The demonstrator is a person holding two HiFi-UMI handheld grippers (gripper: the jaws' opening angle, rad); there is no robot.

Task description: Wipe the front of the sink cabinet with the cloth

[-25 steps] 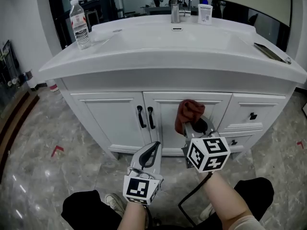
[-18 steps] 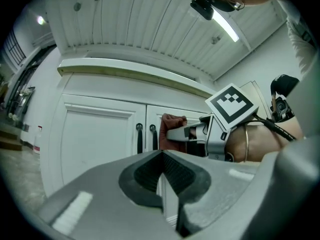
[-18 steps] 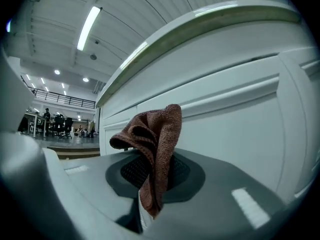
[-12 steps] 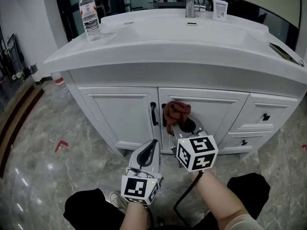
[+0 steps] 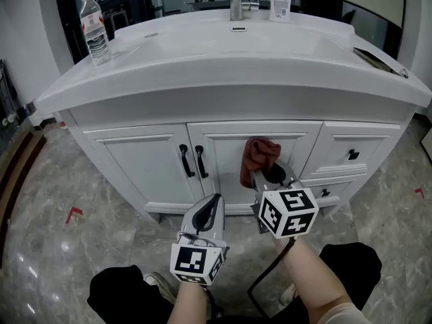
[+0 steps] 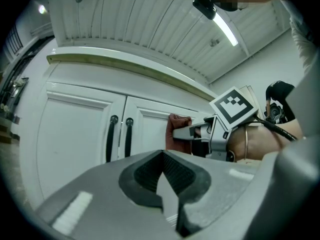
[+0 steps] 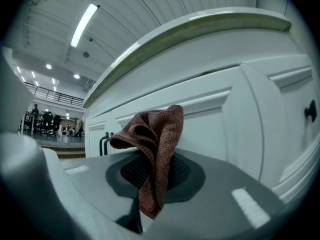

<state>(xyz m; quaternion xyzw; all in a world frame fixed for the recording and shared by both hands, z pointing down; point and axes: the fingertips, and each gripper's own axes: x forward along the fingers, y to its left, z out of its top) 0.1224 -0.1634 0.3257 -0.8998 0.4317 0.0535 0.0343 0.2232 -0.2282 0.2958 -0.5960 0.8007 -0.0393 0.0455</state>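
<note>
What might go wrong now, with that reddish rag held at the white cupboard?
The reddish-brown terry cloth is pinched in the right tongs by a narrow fold only, so rubbing might pull it free. It is bunched, so bare metal might scrape the white cabinet door. The two black door handles stand just left of it; a sweep that way might snag.

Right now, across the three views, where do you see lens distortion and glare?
Head view: the countertop edge bows and the glossy floor reflects lights. Left gripper view: dark round corners, a glaring strip light. Right gripper view: the cabinet lines curve behind the sharp cloth.
</note>
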